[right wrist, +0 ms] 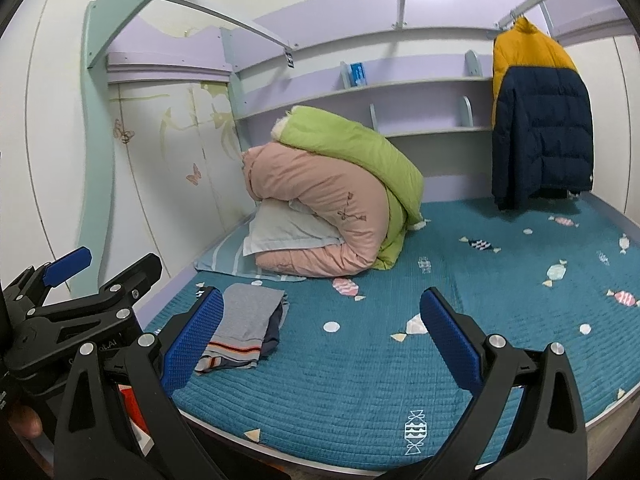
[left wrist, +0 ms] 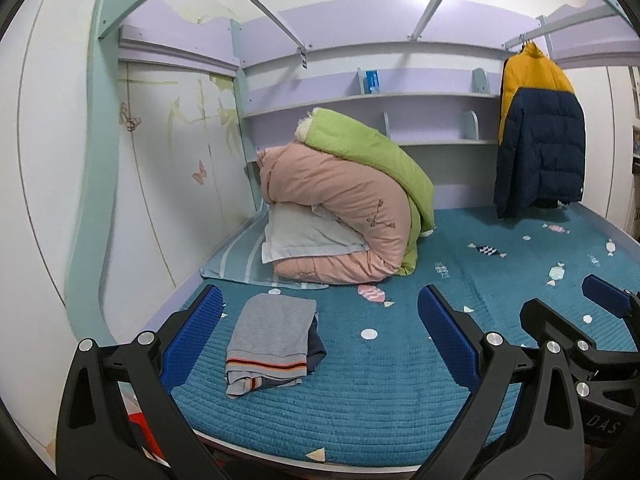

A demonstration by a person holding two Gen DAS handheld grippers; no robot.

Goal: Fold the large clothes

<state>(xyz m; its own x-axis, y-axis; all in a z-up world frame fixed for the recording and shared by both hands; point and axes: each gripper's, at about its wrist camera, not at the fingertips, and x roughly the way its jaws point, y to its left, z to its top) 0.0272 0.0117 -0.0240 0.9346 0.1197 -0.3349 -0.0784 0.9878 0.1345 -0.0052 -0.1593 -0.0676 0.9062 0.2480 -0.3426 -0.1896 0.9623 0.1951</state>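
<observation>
Both grippers, left (left wrist: 320, 340) and right (right wrist: 322, 340), hang wide apart and empty, so I'd leave the folded grey pile (left wrist: 272, 340) and take the hanging jacket (left wrist: 540, 140) by its shoulders.

The teal bedspread (left wrist: 400, 380) lies bare across the middle and right of both views, giving open passage there. At lower left a folded grey garment (left wrist: 272, 340) sits near the bed edge. Behind it, centre frame, a pile of pink and green quilts (left wrist: 352, 200) blocks the way. A hanging jacket (left wrist: 540, 136) fills the upper right.
</observation>
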